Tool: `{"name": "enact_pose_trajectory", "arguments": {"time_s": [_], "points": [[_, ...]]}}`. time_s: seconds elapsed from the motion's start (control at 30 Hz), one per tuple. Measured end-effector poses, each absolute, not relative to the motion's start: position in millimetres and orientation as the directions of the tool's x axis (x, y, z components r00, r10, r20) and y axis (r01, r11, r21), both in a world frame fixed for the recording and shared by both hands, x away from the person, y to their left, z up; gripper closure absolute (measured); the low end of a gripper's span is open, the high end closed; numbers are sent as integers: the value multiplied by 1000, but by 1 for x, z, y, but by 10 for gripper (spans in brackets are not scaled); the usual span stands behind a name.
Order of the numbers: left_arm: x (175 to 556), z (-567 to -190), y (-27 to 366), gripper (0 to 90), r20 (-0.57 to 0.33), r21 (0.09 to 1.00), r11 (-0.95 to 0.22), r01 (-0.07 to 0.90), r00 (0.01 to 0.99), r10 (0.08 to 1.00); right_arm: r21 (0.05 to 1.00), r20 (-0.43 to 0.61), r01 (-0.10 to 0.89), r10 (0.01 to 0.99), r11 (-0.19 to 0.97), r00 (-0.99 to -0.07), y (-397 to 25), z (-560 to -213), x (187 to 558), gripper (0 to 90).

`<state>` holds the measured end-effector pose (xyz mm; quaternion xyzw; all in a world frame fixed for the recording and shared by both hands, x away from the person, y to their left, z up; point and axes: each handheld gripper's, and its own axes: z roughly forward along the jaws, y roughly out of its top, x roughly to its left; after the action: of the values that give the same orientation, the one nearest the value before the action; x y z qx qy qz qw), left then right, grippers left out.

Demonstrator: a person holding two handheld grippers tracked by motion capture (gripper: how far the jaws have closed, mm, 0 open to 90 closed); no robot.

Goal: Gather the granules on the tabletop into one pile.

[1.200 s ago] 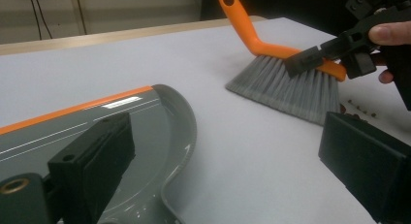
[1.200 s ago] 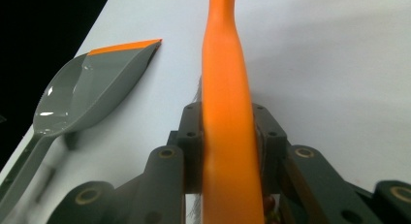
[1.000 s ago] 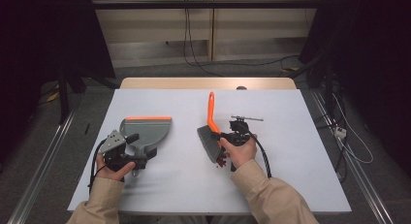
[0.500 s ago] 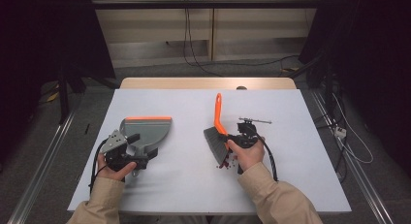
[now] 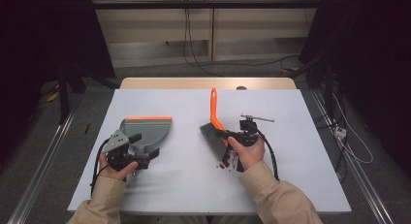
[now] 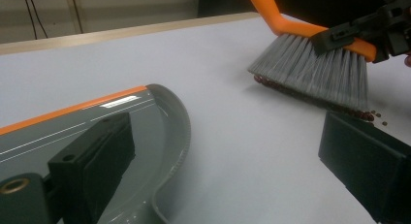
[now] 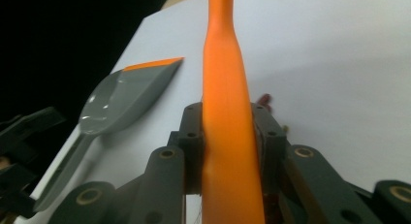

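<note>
Brush (image 5: pixel 213 129) sits right of centre on the tabletop (image 5: pixel 291 151), bristles down, orange handle angled up and away toward the far edge. That tilt puts the bristle edge flat on the surface so it can drag debris. Right tool (image 5: pixel 231 136) is clenched on the brush handle just above the head; the right gripper view shows both jaws pressed against the orange handle (image 7: pixel 228 136), a low grip for control over the sweep. Small dark red beads (image 5: pixel 224 162) lie scattered just beside the bristles on the near side, and the left gripper view shows a row of them right under the bristle tips (image 6: pixel 310 95), so the brush looks mid-sweep, gathering them. Dustpan (image 5: pixel 148 132) lies flat well to the left, orange lip toward the far edge, pan empty as far as I can see. Left tool (image 5: pixel 140 153) is at the pan's near end by the handle; in the left gripper view the jaws stand wide apart, one over the pan (image 6: pixel 160 136) and one off to the side, so it reads as released, not gripping. My guess: the pan is parked there as the target, and the beads still have a clear stretch of tabletop to cross.
</note>
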<state>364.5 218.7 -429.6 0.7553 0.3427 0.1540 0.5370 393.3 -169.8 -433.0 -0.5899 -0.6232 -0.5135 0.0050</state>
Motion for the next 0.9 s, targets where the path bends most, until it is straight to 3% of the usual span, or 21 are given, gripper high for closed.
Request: {"name": "enact_pose_trajectory", "arguments": {"time_s": [0.27,0.5,0.6,0.9], "points": [[365,-429,219,56,-135,916,-190,355,716,685,636,631,761,653,-126,-419,-171,-420,384,713],[364,-430,218,56,-140,917,-185,354,717,683,607,631,794,626,-30,-459,-166,-437,374,714],[364,-429,219,57,-139,915,-186,358,714,686,627,581,778,642,39,-500,-165,-447,375,713],[365,-430,219,57,-141,915,-184,359,712,687,674,522,735,656,74,-545,-178,-447,395,713]]}}
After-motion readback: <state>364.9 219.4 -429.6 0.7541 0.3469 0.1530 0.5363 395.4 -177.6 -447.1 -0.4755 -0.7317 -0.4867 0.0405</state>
